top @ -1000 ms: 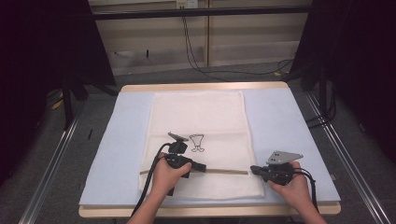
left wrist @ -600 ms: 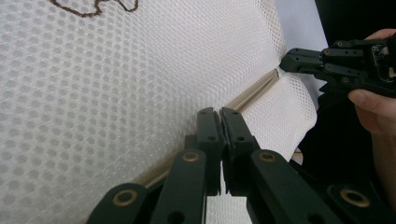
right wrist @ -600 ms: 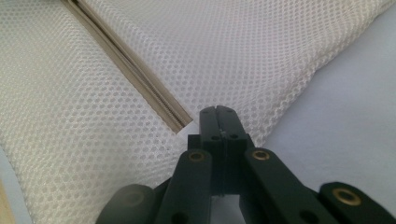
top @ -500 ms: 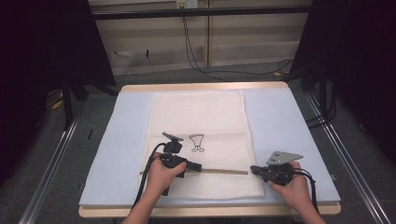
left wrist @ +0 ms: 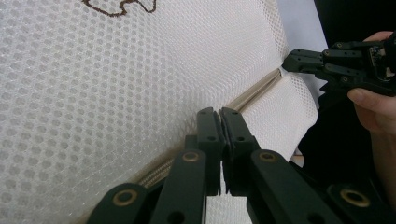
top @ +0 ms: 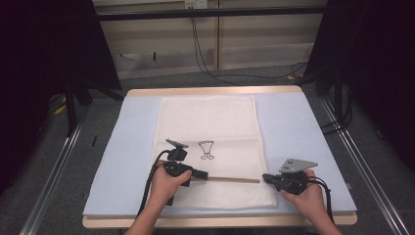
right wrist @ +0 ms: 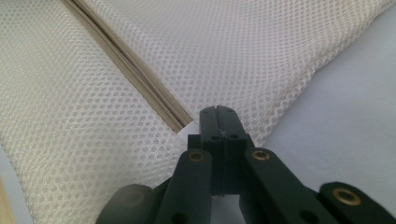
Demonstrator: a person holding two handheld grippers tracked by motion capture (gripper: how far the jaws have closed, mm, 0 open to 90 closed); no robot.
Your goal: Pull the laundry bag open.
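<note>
White honeycomb-mesh laundry bag (top: 210,147) lies flat mid-worktop on the pale blue mat (top: 303,127), beige zipper (top: 230,179) running across its near end.

Left claw (top: 203,175) sits on the zipper line at the left part of the bag, jaws pressed together. In the left gripper view (left wrist: 220,114) they look pinched on the zipper, probably the slider or pull, but the tips hide it, so can't confirm.

Right claw (top: 266,177) is closed at the zipper's right end by the bag's edge. The right gripper view (right wrist: 218,112) shows tips just past the tape end (right wrist: 180,122), seemingly nipping mesh at the edge.

Handling: light, floppy, no stiffness; mesh stretches and bunches if dragged. Zipper tape is the only firm part, so grip there or on the seam, and anchor one end while pulling the slider.

High view gives layout and the black printed figure (top: 206,149); gripper views give weave, zipper teeth and jaw contact.
</note>
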